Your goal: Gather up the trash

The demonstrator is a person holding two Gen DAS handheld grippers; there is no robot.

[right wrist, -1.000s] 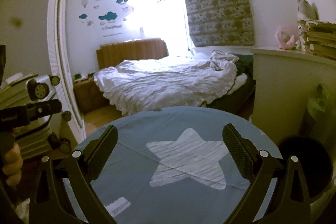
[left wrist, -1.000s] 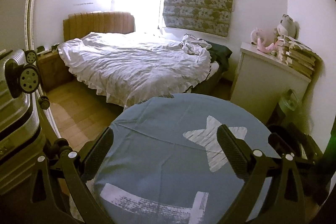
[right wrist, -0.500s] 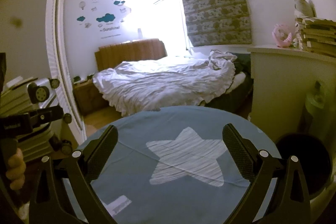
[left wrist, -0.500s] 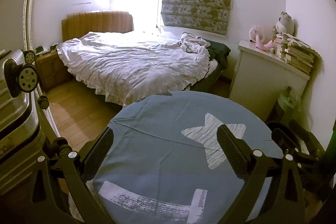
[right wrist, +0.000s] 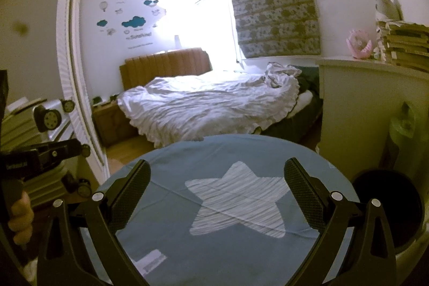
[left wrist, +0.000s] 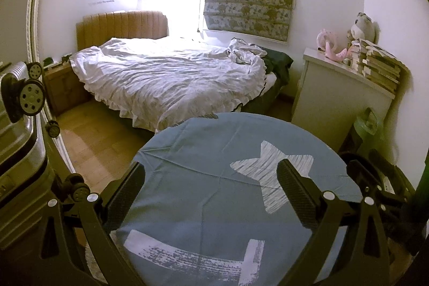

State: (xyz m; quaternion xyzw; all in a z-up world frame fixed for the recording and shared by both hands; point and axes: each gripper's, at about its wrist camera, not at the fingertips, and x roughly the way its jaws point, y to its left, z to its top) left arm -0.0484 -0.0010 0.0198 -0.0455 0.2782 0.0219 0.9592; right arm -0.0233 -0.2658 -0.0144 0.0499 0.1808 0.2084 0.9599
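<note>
A round table (left wrist: 203,152) (right wrist: 241,152) under a blue cloth with a white star fills the near part of both views. Only the printed star and stripes show on the cloth. My left gripper (left wrist: 211,186) hovers open over the table's left side, nothing between its fingers. My right gripper (right wrist: 217,192) is open over the star, also with nothing in it. In the right wrist view the left gripper (right wrist: 51,152) shows at the far left, held by a hand (right wrist: 18,216). A dark round bin (right wrist: 386,208) with a pale rim stands on the floor right of the table.
A bed with rumpled white bedding (left wrist: 171,77) (right wrist: 209,103) lies beyond the table. A silver suitcase (left wrist: 16,141) stands at the left. A white cabinet (left wrist: 335,98) with stacked books (left wrist: 375,63) and a plush toy (left wrist: 363,24) lines the right wall. Wooden floor (left wrist: 96,141) separates bed and suitcase.
Both views have drifted only slightly. Both grippers stay open over the table.
</note>
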